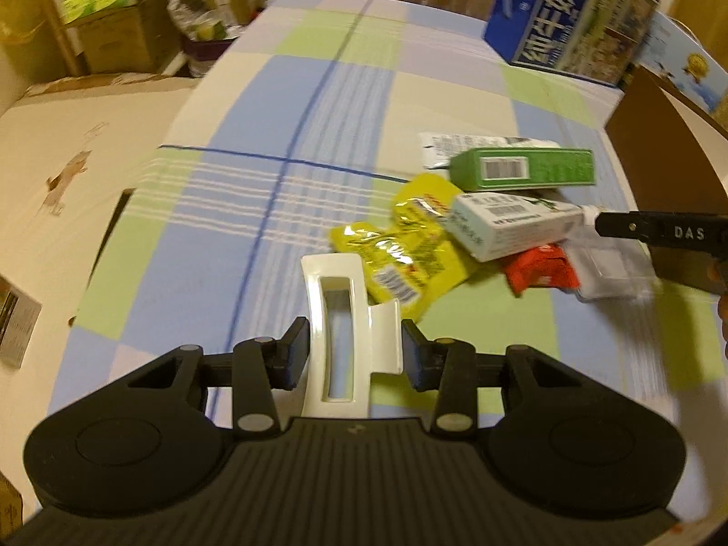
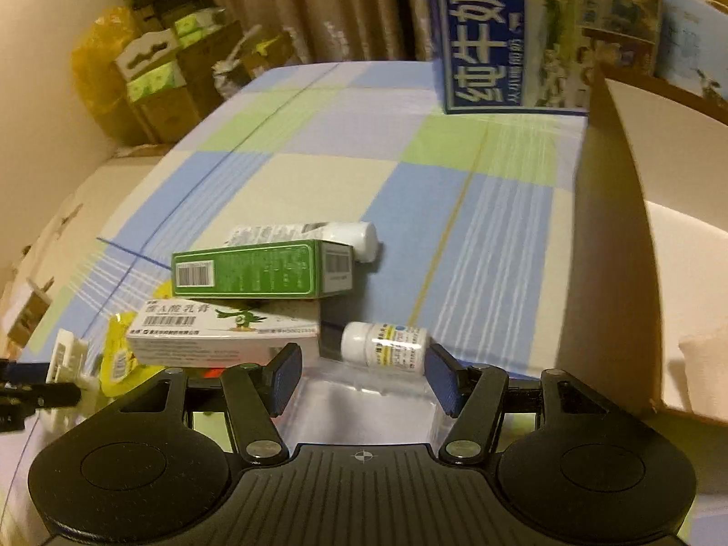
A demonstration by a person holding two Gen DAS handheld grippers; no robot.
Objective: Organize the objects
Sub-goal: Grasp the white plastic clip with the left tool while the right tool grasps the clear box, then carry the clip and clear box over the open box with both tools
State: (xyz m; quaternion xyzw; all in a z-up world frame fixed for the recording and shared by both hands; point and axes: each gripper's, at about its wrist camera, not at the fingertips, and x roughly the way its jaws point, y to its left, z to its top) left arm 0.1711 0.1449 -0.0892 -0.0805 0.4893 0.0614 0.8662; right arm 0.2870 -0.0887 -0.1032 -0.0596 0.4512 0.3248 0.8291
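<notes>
My left gripper [image 1: 355, 352] is shut on a white hair claw clip [image 1: 339, 318], held above the checked cloth; the clip [image 2: 68, 355] also shows at the left edge of the right wrist view. To its right lies a pile: yellow packets [image 1: 409, 236], a green box [image 1: 523, 166], a white box [image 1: 505, 223], a red packet [image 1: 541, 268] and a clear plastic case [image 1: 609, 268]. My right gripper [image 2: 364, 380] stands open over the clear case [image 2: 364, 405], its jaws on either side of it. A small white bottle [image 2: 386, 346] lies just beyond the fingertips.
A large blue milk carton [image 2: 514, 32] stands at the far edge of the checked cloth [image 2: 364, 173]. An open cardboard box [image 2: 614, 227] rises at the right. A white tube [image 2: 318, 232] lies behind the green box. Stacked cartons [image 1: 100, 13] fill the back left.
</notes>
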